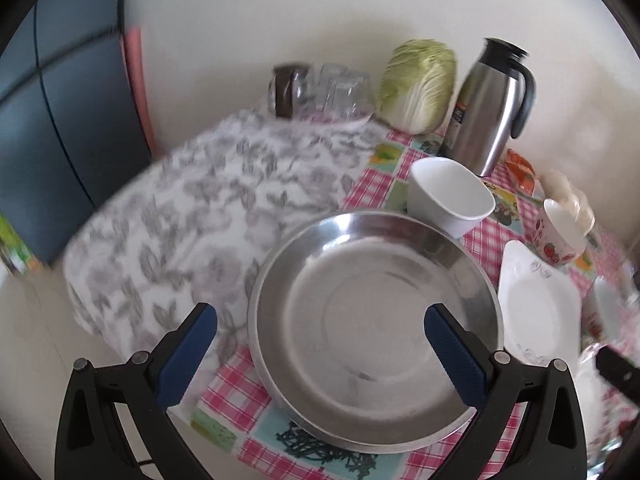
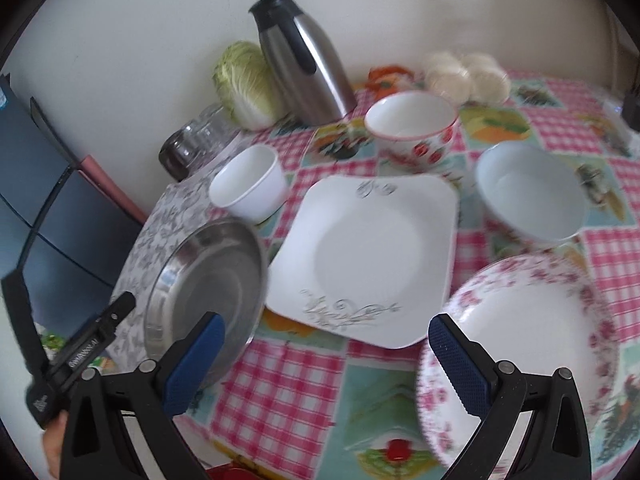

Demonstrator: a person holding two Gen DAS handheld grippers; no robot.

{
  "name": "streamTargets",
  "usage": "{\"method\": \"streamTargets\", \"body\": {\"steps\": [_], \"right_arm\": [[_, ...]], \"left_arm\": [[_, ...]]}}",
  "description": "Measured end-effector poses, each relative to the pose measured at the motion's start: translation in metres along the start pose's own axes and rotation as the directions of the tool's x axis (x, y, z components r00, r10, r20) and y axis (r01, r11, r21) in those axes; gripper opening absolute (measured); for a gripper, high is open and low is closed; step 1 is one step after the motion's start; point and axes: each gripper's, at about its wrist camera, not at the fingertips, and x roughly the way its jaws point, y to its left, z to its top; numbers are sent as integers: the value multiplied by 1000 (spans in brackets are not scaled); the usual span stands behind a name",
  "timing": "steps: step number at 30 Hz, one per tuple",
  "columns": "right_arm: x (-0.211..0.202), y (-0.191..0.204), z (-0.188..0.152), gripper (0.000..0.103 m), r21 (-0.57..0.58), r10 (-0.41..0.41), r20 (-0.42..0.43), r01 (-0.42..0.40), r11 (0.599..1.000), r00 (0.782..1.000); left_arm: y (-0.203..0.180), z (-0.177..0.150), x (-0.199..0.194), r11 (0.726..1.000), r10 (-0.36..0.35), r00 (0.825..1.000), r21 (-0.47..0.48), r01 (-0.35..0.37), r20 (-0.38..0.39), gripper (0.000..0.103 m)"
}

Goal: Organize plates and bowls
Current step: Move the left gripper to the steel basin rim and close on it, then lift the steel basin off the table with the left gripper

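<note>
From my remote seat this looked like a home dining corner. A table wore a pink checked oilcloth (image 2: 280,380) printed with food pictures, pushed against a plain cream wall. Behind the square white plate (image 2: 372,252), near that wall, stood a steel thermos jug (image 2: 312,68), a napa cabbage (image 2: 248,84) and upturned drinking glasses (image 2: 200,136). Around the plate lay mismatched household crockery: a strawberry-patterned bowl (image 2: 412,128), a flowered plate (image 2: 520,344) and a steel dish (image 2: 200,288). A leaf-patterned cloth (image 1: 180,216) covered something beside it.
</note>
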Motion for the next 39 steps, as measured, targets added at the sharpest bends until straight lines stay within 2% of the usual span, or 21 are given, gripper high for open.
{"method": "streamTargets", "body": {"steps": [2,5,7,9,12,16,18,21,28,33,38,39], "right_arm": [[9,4,1,103,-2,13,-30,-13,1000,999],[22,10,1,103,-5,35,-66,-35,999,997],[30,16,1,99,-14,55,-84,-56,998,995],[38,24,1,88,-37,63,-101,-67,997,993],[49,34,0,77,-67,77,-131,-86,994,988],[61,41,-1,59,-68,111,-166,-124,990,980],[68,42,-1,46,-55,126,-187,-138,989,974],[78,42,-2,38,-37,144,-214,-155,987,966],[93,44,0,24,-10,153,-226,-159,987,962],[107,44,2,14,5,143,-242,-146,989,960],[116,41,2,14,24,153,-249,-151,988,957],[117,41,2,14,25,153,-249,-151,988,956]], "left_arm": [[11,0,5,999,-34,999,-38,33,-22,103],[23,2,13,998,-15,999,-56,13,-43,103],[31,3,18,998,-20,999,-68,17,-45,103],[40,5,25,995,-52,997,-94,46,-62,103],[52,6,40,991,-78,992,-119,67,-96,102],[58,6,57,989,-96,986,-126,78,-137,88],[61,7,66,988,-102,982,-128,82,-157,80],[65,8,77,988,-109,977,-133,85,-185,66],[70,6,99,986,-123,965,-138,93,-230,45],[69,6,105,988,-121,966,-124,95,-229,40],[69,11,110,988,-128,965,-118,103,-227,30],[68,11,110,986,-144,963,-111,121,-226,21]]}}
